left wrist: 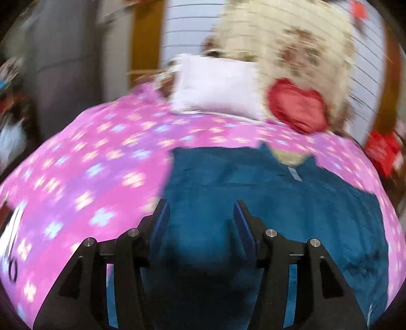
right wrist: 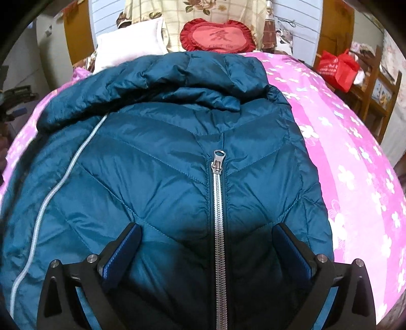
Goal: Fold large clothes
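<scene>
A teal quilted down jacket [right wrist: 162, 177] lies on a bed with a pink flowered cover [right wrist: 355, 157]. Its front faces up, with a silver zipper [right wrist: 218, 228] down the middle and the hood bunched at the far end. My right gripper [right wrist: 206, 233] is open, its jaws spread wide just above the jacket's chest, one on each side of the zipper. In the blurred left wrist view, my left gripper [left wrist: 201, 213] is open over the same jacket [left wrist: 266, 203], near its left edge. Neither gripper holds cloth.
At the head of the bed lie a white pillow [right wrist: 132, 43], a red heart-shaped cushion [right wrist: 218, 36] and a cream floral blanket [right wrist: 203, 15]. A wooden shelf with a red bag [right wrist: 338, 67] stands to the right. The pink cover [left wrist: 76, 182] stretches left of the jacket.
</scene>
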Tool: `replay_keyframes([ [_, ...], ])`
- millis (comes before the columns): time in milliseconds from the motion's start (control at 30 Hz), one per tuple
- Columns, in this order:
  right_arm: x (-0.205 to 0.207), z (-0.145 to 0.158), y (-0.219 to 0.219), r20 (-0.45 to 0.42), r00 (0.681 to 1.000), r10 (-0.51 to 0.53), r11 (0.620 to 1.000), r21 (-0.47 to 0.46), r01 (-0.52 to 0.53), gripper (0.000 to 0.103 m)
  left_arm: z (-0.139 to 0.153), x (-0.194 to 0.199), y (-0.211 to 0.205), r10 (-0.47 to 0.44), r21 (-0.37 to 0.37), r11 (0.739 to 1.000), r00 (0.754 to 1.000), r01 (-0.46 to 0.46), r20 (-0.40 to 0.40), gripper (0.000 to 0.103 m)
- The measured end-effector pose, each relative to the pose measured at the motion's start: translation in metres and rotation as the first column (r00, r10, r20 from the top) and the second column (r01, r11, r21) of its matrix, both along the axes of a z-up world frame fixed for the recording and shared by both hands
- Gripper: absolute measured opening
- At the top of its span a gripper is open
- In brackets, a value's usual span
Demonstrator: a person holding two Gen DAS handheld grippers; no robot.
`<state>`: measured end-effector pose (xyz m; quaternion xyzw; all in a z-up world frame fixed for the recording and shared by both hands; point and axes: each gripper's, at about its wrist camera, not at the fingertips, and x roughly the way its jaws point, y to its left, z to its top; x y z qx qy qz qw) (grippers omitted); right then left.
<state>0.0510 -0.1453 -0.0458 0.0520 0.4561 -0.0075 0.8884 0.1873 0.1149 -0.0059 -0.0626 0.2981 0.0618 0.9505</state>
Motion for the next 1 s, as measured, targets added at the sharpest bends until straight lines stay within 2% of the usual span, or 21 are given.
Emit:
replay_keyframes([
  [67,0.005,0.024,-0.013,0.082,0.996,-0.047,0.999,0.021,0.046,0.101,-0.003,0.013,-0.018,-0.076,0.034,0.997,0.997,0.076,0.009,0.053],
  [167,0.033,0.057,-0.035,0.156,0.984,-0.09,0.996,0.037,0.085,0.101,-0.026,0.047,-0.028,-0.119,0.053,0.991,0.99,0.123,-0.071,0.053],
  [233,0.067,0.077,-0.043,0.209,0.975,-0.075,0.997,0.013,0.074,0.101,-0.039,0.059,-0.023,-0.073,0.057,0.995,0.989,0.081,-0.132,0.053],
  [300,0.098,0.087,-0.043,0.246,0.969,-0.04,0.999,-0.006,0.043,0.101,-0.048,0.058,-0.015,-0.069,0.035,0.997,0.991,0.073,-0.117,0.053],
  [367,0.132,0.088,-0.037,0.265,0.963,0.043,0.999,0.006,-0.046,0.098,-0.056,0.06,-0.015,-0.088,0.047,0.994,0.991,0.094,-0.105,0.054],
  [433,0.171,0.073,-0.024,0.236,0.959,0.158,0.986,0.006,-0.164,0.097,-0.061,0.059,-0.012,-0.096,0.035,0.994,0.989,0.101,-0.114,0.057],
  [500,0.205,0.038,-0.022,0.119,0.974,0.194,0.981,-0.043,-0.191,0.097,-0.064,0.066,-0.008,-0.096,0.004,0.995,0.986,0.097,-0.136,0.062],
  [533,0.22,0.01,-0.029,0.031,0.981,0.193,0.981,-0.027,-0.192,0.102,-0.066,0.068,-0.007,-0.101,-0.009,0.995,0.984,0.101,-0.147,0.065],
  [567,0.222,-0.003,-0.036,0.023,0.981,0.191,0.981,0.036,-0.192,0.103,-0.067,0.069,-0.007,-0.106,-0.016,0.994,0.982,0.105,-0.156,0.065],
  [600,0.224,-0.006,-0.038,0.021,0.98,0.2,0.978,0.051,-0.201,0.103,-0.068,0.071,-0.007,-0.106,-0.02,0.994,0.981,0.104,-0.165,0.065],
  [700,0.233,0.006,-0.031,-0.064,0.971,0.231,0.973,0.014,-0.231,0.102,-0.07,0.072,-0.008,-0.097,-0.012,0.995,0.979,0.096,-0.179,0.065],
  [733,0.235,0.019,-0.029,-0.053,0.966,0.252,0.968,-0.003,-0.253,0.093,-0.07,0.072,-0.009,-0.095,-0.01,0.995,0.979,0.095,-0.18,0.065],
  [767,0.234,0.03,-0.03,-0.016,0.965,0.263,0.965,-0.017,-0.263,0.09,-0.07,0.072,-0.009,-0.093,-0.009,0.996,0.979,0.093,-0.181,0.065],
  [800,0.235,0.048,-0.032,0.056,0.967,0.248,0.969,-0.034,-0.246,0.09,-0.07,0.072,-0.009,-0.09,-0.008,0.996,0.979,0.091,-0.181,0.065],
  [833,0.239,0.062,-0.036,0.122,0.972,0.201,0.98,-0.029,-0.199,0.09,-0.071,0.073,-0.009,-0.088,-0.006,0.996,0.979,0.088,-0.182,0.065],
  [900,0.254,0.07,-0.042,0.169,0.98,0.11,0.993,0.014,-0.114,0.098,-0.071,0.073,-0.009,-0.087,-0.006,0.996,0.979,0.088,-0.184,0.065],
  [967,0.275,0.052,-0.044,0.101,0.993,0.053,0.999,-0.009,-0.052,0.102,-0.072,0.073,-0.009,-0.088,-0.01,0.996,0.979,0.088,-0.183,0.065],
  [1000,0.289,0.029,-0.04,0.014,0.999,0.028,0.999,-0.04,-0.028,0.103,-0.071,0.072,-0.008,-0.088,-0.011,0.996,0.979,0.088,-0.181,0.065],
])
